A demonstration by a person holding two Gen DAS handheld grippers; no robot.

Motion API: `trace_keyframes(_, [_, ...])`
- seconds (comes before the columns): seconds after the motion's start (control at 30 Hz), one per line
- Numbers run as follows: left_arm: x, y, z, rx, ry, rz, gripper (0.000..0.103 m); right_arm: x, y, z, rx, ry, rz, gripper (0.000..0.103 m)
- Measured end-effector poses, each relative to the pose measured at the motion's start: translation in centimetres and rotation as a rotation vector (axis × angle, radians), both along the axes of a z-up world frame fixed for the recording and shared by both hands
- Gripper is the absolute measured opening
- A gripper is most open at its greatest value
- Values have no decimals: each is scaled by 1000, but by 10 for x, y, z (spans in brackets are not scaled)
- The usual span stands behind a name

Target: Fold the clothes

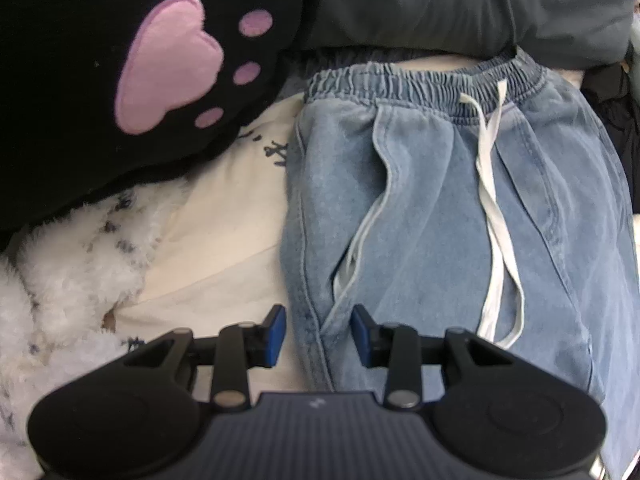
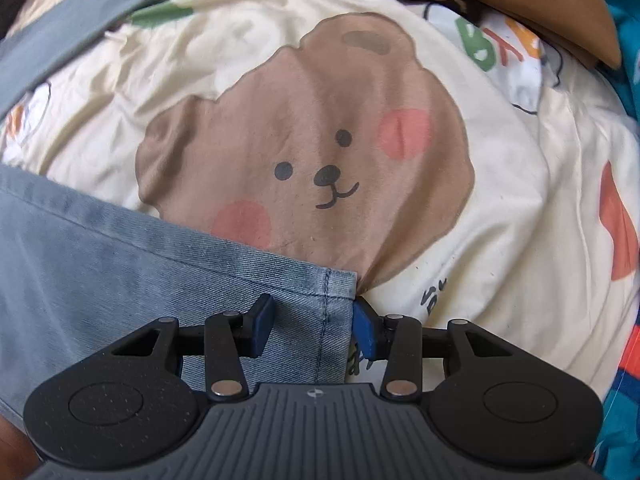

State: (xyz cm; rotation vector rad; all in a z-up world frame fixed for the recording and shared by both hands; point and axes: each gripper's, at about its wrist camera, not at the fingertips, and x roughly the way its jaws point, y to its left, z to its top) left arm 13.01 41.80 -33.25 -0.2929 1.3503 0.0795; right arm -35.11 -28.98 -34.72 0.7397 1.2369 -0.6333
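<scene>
The jeans (image 1: pixel 460 208) lie flat on a bed, on the cream bedsheet (image 1: pixel 224 208) printed with a bear (image 2: pixel 304 152). Their elastic waistband (image 1: pixel 424 84) points toward the dark grey quilt (image 1: pixel 460 4) at the far side, and the white drawstring (image 1: pixel 496 216) trails loose down the front.

Risks, as I judge them:
- The left hand-held gripper (image 1: pixel 319 334) straddles the side seam of the jeans near the pocket opening. If it closes from here it may catch only the top layer, and the fold would drag and bunch.
- The right hand-held gripper (image 2: pixel 314 326) stands over the hemmed corner of a trouser leg (image 2: pixel 336 296). Its outer pad (image 2: pixel 366 330) sits at the very edge of the cloth, against the sheet. A close here could pinch the bedsheet as well, or slip off the hem.
- The loose drawstring could be trapped inside the fold.
- A black cushion with a pink paw (image 1: pixel 168 64) and a white fluffy blanket (image 1: pixel 76 276) crowd the left side of the bed, leaving little room to lay a fold that way.

Gripper state: both stand partly open. Denim lies between the pads of each, but no pad visibly presses on it; neither has hold of anything. Whether the fingertips rest on the cloth I cannot tell.
</scene>
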Motion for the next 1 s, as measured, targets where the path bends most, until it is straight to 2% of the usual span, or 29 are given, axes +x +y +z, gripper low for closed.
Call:
trace_keyframes(0.03, [1, 0, 0, 0, -4, 8, 38, -1, -1, 0, -2, 4, -13, 30])
trace_keyframes(0.07, [2, 0, 0, -1, -7, 14, 38, -3, -3, 1, -3, 8, -28, 16])
trace_keyframes(0.27, [5, 2, 5, 12, -23, 15, 38, -16, -4, 23, -27, 22, -41, 7])
trace_keyframes(0.3, [6, 3, 4, 13, -23, 19, 38, -18, -4, 25, -30, 32, -51, 1])
trace_keyframes(0.37, [8, 2, 3, 14, -19, 26, 39, -27, -4, 25, 1, 48, -134, 0])
trace_keyframes(0.43, [7, 3, 1, 19, -17, 31, 39, -31, -5, 20, 0, 108, -212, 0])
trace_keyframes(0.57, [9, 3, -7, 32, -11, 41, 41, -67, -10, 14, 18, 190, -287, 0])
trace_keyframes(0.63, [9, 4, -10, 35, -16, 48, 41, -74, -13, 16, 42, 136, -280, 0])
trace_keyframes(0.77, [13, 4, -10, 45, -51, 55, 40, -58, -12, 29, -13, 80, -176, 0])
trace_keyframes(0.83, [19, 1, -12, 44, -61, 56, 40, -44, -10, 33, -38, 59, -124, 6])
trace_keyframes(0.9, [25, 0, -13, 43, -69, 58, 40, -30, -9, 35, -65, 44, -73, 32])
trace_keyframes(0.97, [31, 0, -16, 48, -75, 56, 40, -13, -9, 35, -101, 23, -3, 44])
trace_keyframes(1.0, [34, 0, -17, 51, -78, 54, 40, -4, -8, 34, -117, 12, 41, 46])
